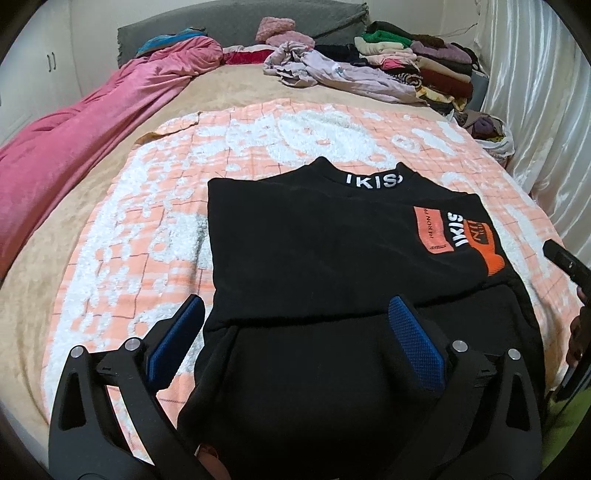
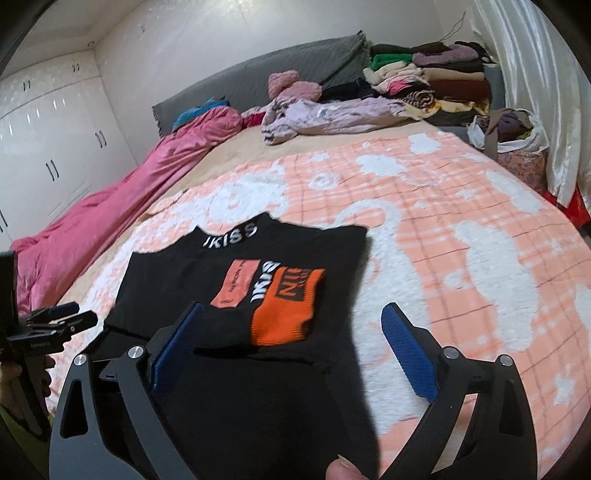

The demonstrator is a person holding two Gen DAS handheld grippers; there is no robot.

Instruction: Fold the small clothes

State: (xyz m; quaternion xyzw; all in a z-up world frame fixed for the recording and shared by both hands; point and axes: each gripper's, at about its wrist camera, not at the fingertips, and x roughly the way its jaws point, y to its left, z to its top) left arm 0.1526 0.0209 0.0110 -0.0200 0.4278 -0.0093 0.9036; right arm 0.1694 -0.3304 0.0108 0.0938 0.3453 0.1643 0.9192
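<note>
A black top (image 1: pixel 314 236) with a white "IKISS" collar and an orange patch lies flat on the orange-and-white blanket (image 1: pixel 258 140), collar away from me. Its sides are tucked in, and a crosswise edge runs over its near part. My left gripper (image 1: pixel 295 332) hovers open over that near part, the blue pads (image 1: pixel 413 339) wide apart and gripping nothing. My right gripper (image 2: pixel 291 350) is open too, above the top's (image 2: pixel 229 280) near right side, with no cloth pinched. Each gripper shows at the other view's edge: the right gripper (image 1: pixel 565 258), the left gripper (image 2: pixel 55 317).
A pink quilt (image 1: pixel 74 147) runs along the bed's left side. A crumpled lilac garment (image 1: pixel 332 74) and a stack of folded clothes (image 1: pixel 424 62) sit at the far right, before a grey headboard (image 1: pixel 221 29). A bag of clothes (image 2: pixel 517 136) stands by the curtain. White wardrobes (image 2: pixel 55 140) stand on the left.
</note>
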